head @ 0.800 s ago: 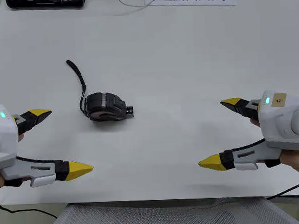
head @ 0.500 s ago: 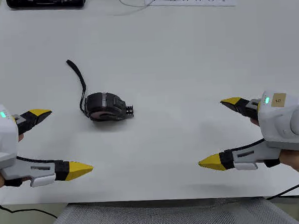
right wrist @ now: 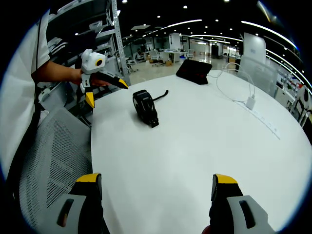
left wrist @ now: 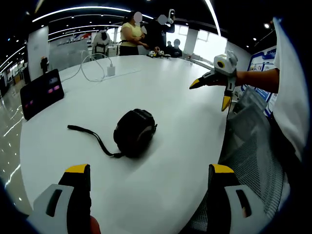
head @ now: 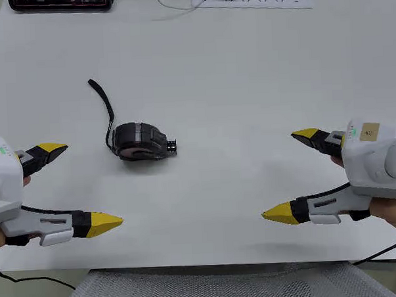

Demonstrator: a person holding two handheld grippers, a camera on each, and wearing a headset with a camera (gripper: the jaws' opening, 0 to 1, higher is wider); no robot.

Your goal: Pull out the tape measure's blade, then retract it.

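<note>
**Head view: not started, blade fully in**

Left gripper and right gripper both gape, empty. Tape measure lies untouched on the table between them, nearer the left. Pull-out and retract both remain, I judge.

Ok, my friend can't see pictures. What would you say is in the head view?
A black tape measure with a wrist strap lies untouched on a white table. The left gripper and right gripper, both open, are held above the table's near edge, one on each side.
</note>
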